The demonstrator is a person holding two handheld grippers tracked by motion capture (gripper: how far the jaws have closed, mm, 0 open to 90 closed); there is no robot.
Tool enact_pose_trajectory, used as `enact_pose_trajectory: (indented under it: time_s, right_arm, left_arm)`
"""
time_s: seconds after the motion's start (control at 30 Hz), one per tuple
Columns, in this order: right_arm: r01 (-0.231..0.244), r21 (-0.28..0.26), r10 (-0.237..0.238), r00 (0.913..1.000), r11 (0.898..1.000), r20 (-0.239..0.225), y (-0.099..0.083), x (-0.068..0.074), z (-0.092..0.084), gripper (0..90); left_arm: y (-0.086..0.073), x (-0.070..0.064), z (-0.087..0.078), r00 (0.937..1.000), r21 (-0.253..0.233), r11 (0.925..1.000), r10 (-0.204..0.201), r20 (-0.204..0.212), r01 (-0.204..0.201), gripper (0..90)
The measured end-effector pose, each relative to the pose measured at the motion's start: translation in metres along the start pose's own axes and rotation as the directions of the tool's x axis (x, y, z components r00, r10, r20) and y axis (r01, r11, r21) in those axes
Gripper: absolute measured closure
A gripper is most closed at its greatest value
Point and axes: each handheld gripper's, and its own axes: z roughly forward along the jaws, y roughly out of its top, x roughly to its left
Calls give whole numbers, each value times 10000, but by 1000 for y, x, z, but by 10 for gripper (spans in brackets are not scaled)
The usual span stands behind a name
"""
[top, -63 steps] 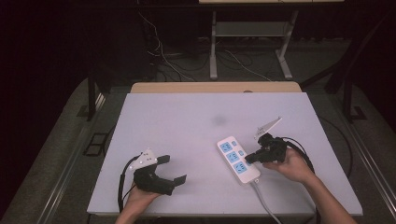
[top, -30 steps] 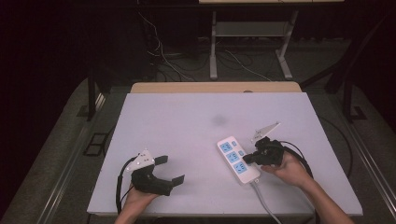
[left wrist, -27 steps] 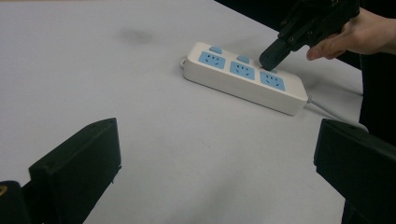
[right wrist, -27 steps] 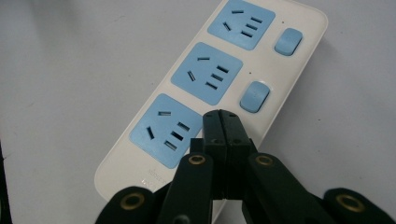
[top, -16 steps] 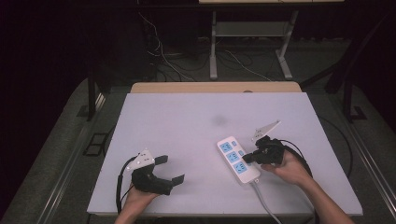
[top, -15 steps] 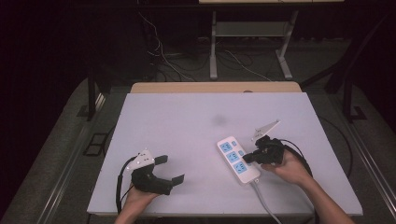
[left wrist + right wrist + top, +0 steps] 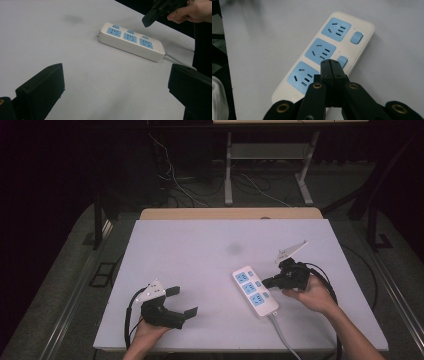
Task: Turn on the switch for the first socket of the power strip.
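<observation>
Over the white power strip [image 7: 324,55], the right claw [image 7: 330,65] had its jaws pressed together on nothing, their tips pointing at the middle blue switch [image 7: 342,61] beside the middle socket. That strip lay flat on the desk [image 7: 200,250], right of centre, its cable [image 7: 282,335] running toward the near edge. Well apart at the near left, the left claw [image 7: 181,301] rested with jaws wide apart, empty, facing the strip.
</observation>
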Motion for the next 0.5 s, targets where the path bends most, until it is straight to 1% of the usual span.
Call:
enact_pose_trajectory:
  time_s: [0.23,0.5]
  right_arm:
    - [-113,-236,116,9998,9997,139,2,0,-12,900]
    - [-468,-643,494,9980,9968,397,-3,-2,-26,894]
  left_arm:
    - [0,0,0,10000,-25,10000,4,23,-3,0]
    - [1,-1,0,10000,-74,10000,-16,59,16,0]
